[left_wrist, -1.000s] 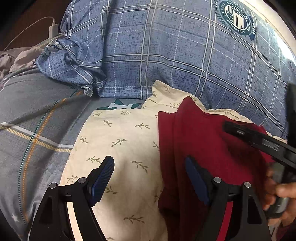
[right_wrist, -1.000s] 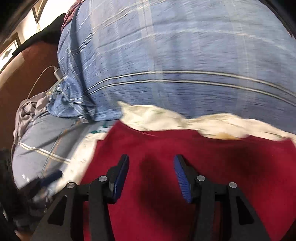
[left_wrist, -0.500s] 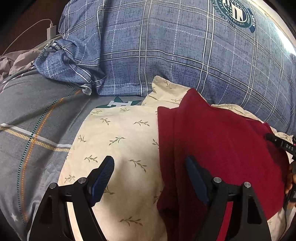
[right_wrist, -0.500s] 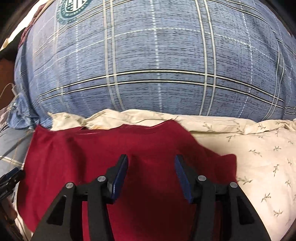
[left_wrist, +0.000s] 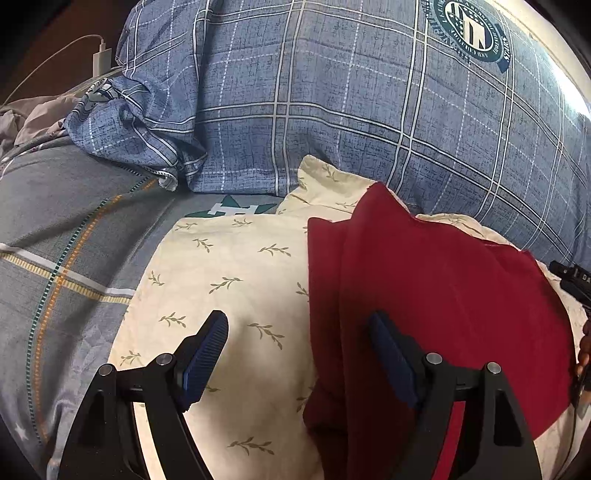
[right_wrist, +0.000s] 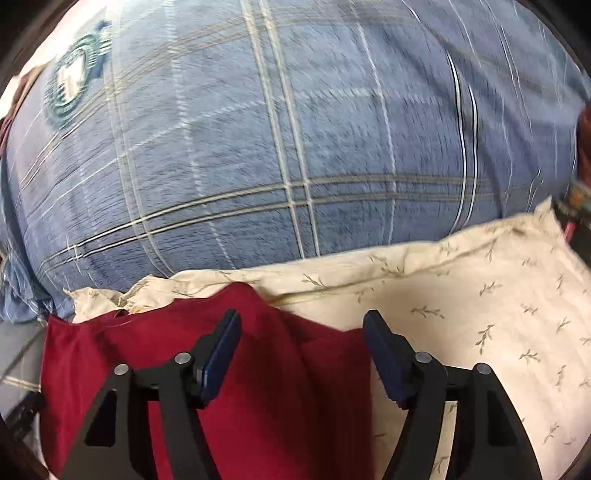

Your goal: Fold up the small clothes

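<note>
Dark red fabric, a small folded garment (left_wrist: 436, 295), lay on my cream pillowcase with a leaf-sprig print (left_wrist: 229, 280), just below the big blue plaid pillow (left_wrist: 332, 92). My left gripper (left_wrist: 297, 354) hung with its jaws apart over the garment's left edge, pressing on nothing. My right gripper (right_wrist: 301, 350) had just been opening, its jaws spread above the garment's right edge with no cloth pinched between them.

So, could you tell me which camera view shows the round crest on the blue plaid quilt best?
The left wrist view: the crest is sharp there, its ring lettering visible. The right wrist view shows it only motion-blurred.
</note>
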The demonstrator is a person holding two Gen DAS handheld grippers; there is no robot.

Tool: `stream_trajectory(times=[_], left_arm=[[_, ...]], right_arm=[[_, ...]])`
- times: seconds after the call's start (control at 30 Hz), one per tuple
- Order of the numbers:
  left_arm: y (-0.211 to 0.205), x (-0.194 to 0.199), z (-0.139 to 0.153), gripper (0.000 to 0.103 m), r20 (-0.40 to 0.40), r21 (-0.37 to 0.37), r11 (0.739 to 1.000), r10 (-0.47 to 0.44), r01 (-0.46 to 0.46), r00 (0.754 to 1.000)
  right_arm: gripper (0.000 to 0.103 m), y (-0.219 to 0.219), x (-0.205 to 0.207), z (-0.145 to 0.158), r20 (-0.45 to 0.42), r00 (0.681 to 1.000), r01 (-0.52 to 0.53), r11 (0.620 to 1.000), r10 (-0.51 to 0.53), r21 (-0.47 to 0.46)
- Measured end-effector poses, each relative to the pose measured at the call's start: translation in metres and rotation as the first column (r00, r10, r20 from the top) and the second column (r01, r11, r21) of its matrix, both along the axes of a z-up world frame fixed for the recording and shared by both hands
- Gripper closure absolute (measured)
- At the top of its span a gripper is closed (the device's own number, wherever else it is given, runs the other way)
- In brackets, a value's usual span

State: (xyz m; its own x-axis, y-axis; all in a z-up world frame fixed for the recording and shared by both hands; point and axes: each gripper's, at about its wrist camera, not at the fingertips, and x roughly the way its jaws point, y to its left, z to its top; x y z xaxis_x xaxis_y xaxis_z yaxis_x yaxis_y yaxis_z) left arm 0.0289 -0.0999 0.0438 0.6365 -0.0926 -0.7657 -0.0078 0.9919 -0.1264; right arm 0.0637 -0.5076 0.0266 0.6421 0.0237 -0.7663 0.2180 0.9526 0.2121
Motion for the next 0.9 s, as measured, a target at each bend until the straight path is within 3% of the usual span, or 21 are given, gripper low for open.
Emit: stream_trajectory(times=[0.17, 0.27, 0.33, 0.4, 0.5, 0.57, 0.67, 0.83, 0.9], left_arm=[[-0.006, 0.003, -0.006, 0.024, -0.014, 0.019, 1.000, -0.013, 0.013, 1.000], [-0.007, 0.005, -0.007, 0.024, -0.014, 0.021, 1.000, -0.019, 0.019, 1.000], [-0.008, 0.007, -0.010, 0.024, -0.021, 0.027, 0.999, -0.023, 0.023, 1.000], [-0.009, 0.008, -0.012, 0.024, -0.027, 0.028, 0.999, -0.022, 0.023, 0.999], [-0.008, 0.009, -0.011, 0.023, -0.030, 0.028, 0.999, -0.023, 0.024, 0.999], [-0.009, 0.010, -0.012, 0.023, -0.033, 0.029, 0.999, -0.025, 0.025, 0.999], [-0.008, 0.010, -0.013, 0.023, -0.034, 0.030, 0.999, -0.025, 0.026, 0.999], [-0.007, 0.009, -0.011, 0.023, -0.033, 0.027, 0.999, -0.021, 0.022, 0.999], [-0.008, 0.008, -0.011, 0.023, -0.031, 0.030, 0.999, -0.020, 0.021, 0.999]], right_arm=[[0.032, 0.001, 0.013, -0.011, -0.018, 0.996, -0.088, 0.992, 0.090, 0.089], [0.035, 0.015, 0.025, -0.016, -0.034, 0.989, -0.140, 0.989, 0.141, 0.051], [0.076, 0.024, 0.035, -0.026, -0.108, 0.979, -0.172, 0.985, 0.173, 0.017], [0.095, 0.032, 0.037, -0.025, -0.129, 0.976, -0.184, 0.981, 0.174, -0.067], [0.096, 0.036, 0.032, -0.018, -0.077, 0.983, -0.174, 0.975, 0.164, -0.141], [0.096, 0.034, 0.036, -0.029, -0.114, 0.984, -0.156, 0.977, 0.140, -0.146], [0.095, 0.040, 0.033, -0.024, -0.096, 0.987, -0.147, 0.973, 0.132, -0.175], [0.079, 0.046, 0.011, -0.002, -0.046, 0.993, -0.112, 0.980, 0.106, -0.166], [0.065, 0.050, 0.000, 0.006, -0.031, 0.993, -0.117, 0.979, 0.113, -0.165]])
